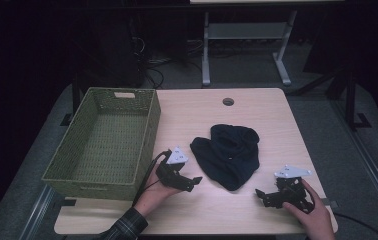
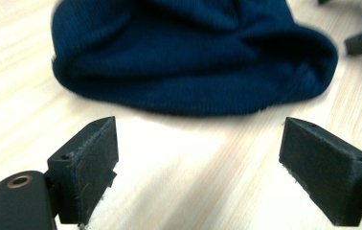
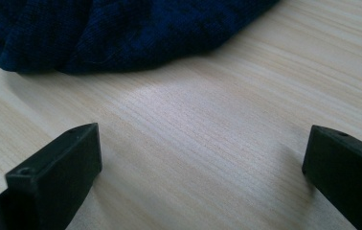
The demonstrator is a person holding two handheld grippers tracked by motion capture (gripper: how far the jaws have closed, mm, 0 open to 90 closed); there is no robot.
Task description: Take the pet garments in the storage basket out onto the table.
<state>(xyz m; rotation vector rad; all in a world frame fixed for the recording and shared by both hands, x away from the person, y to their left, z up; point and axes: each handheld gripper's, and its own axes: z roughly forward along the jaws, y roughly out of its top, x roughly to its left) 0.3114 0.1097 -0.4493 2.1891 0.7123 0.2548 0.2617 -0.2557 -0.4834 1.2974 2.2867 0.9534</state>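
Note:
A dark navy knit hat lies crumpled in the middle of the light wooden table. My left gripper sits just left of its near edge, jaws open and pointing at the hat, nothing between them. My right gripper rests near the table's front right, open and empty, a short gap from the hat. The left gripper and right gripper both hover low over bare wood.
A green woven basket stands empty on the table's left side, close to my left hand. A round cable hole is at the far edge. Beyond the table are a dark floor and desk legs.

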